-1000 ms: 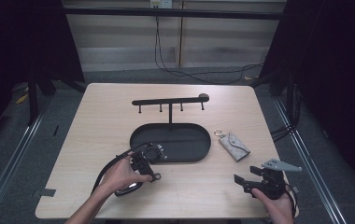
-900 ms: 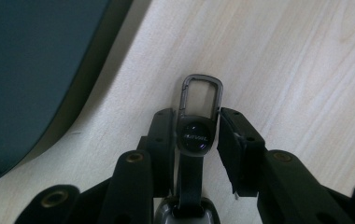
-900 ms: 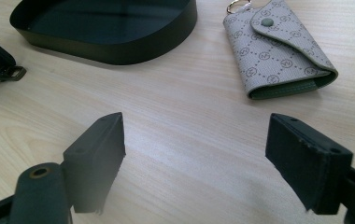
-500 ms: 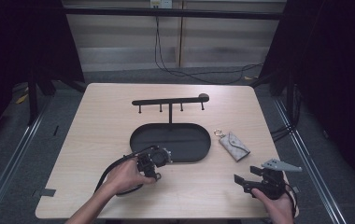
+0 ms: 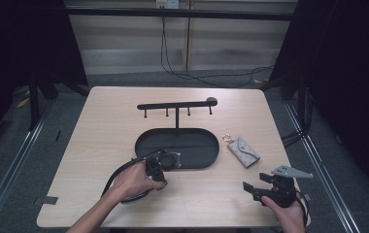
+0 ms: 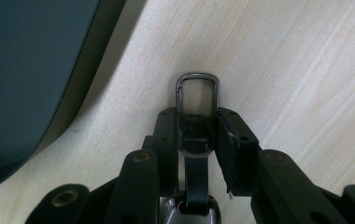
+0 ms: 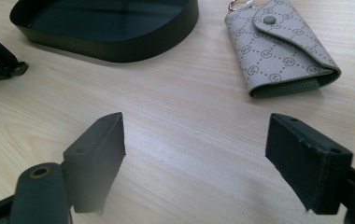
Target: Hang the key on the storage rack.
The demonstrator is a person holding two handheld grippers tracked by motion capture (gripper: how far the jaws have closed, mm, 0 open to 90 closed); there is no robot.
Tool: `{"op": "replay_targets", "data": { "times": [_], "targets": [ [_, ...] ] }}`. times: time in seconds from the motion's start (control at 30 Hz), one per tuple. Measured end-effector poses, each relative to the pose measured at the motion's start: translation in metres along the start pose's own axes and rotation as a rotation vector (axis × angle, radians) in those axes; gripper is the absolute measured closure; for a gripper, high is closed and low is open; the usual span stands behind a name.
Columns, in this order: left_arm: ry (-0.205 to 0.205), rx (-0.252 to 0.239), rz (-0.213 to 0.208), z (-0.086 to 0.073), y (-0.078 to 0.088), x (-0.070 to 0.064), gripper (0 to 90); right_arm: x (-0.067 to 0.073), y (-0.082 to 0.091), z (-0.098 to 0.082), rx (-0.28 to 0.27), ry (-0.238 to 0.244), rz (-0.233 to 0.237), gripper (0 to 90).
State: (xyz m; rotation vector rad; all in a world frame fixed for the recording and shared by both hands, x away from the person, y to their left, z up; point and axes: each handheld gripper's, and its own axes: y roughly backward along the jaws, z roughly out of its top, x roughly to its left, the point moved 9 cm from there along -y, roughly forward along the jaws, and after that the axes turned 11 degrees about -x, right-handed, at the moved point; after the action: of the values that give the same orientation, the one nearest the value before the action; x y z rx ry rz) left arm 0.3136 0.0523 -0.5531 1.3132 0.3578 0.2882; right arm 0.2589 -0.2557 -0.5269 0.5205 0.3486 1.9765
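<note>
My left gripper [image 6: 196, 122] is shut on a black strap key fob [image 6: 196, 140], its pads pressing on the round black stud. The fob's grey metal clasp loop [image 6: 197, 88] sticks out past the fingertips over the wood. In the high view that left gripper [image 5: 158, 166] sits at the front left rim of the black oval tray [image 5: 192, 164]. My right gripper [image 7: 194, 154] stands wide open above bare wood with nothing between its jaws, and in the high view the right gripper [image 5: 254, 182] is near the table's front right corner. A grey patterned key pouch [image 7: 283, 51] lies beyond it, apart from the jaws.
A black hook rack [image 5: 176, 105] rises behind the tray on a thin post. The pouch [image 5: 243, 151] lies right of the tray. A black cable [image 5: 117, 174] loops around the left hand. The tray wall [image 7: 119, 44] stands far left in the right gripper view.
The left hand has crept slightly up the table toward the tray's rim, gripper still closed on the fob. The right gripper has stayed where it was, open.
</note>
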Motion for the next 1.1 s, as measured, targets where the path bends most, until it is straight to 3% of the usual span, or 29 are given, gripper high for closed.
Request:
{"op": "replay_targets", "data": {
  "times": [0.17,0.23,0.33,0.5,0.67,1.1],
  "targets": [
    [0.026,-0.007,-0.041,-0.003,0.001,0.001,70.7,0.0,0.0,0.0,0.0,-0.003,-0.003,19.8],
    [0.019,-0.001,-0.053,-0.005,0.001,0.001,70.7,0.0,0.0,0.0,0.001,-0.003,-0.003,19.8],
    [0.023,0.01,-0.046,-0.006,0.002,0.0,70.7,0.0,0.0,0.0,0.001,-0.005,-0.005,19.8],
    [0.042,-0.016,-0.041,-0.006,0.01,0.001,70.7,0.0,0.0,0.0,0.001,-0.006,-0.005,19.8],
    [0.024,-0.031,-0.022,-0.011,0.027,0.003,70.8,-0.001,0.0,0.0,0.0,-0.011,-0.003,19.8],
    [0.11,-0.151,0.0,-0.017,0.062,0.022,70.7,-0.001,0.0,0.0,0.001,-0.013,-0.004,20.4]
  ]
}}
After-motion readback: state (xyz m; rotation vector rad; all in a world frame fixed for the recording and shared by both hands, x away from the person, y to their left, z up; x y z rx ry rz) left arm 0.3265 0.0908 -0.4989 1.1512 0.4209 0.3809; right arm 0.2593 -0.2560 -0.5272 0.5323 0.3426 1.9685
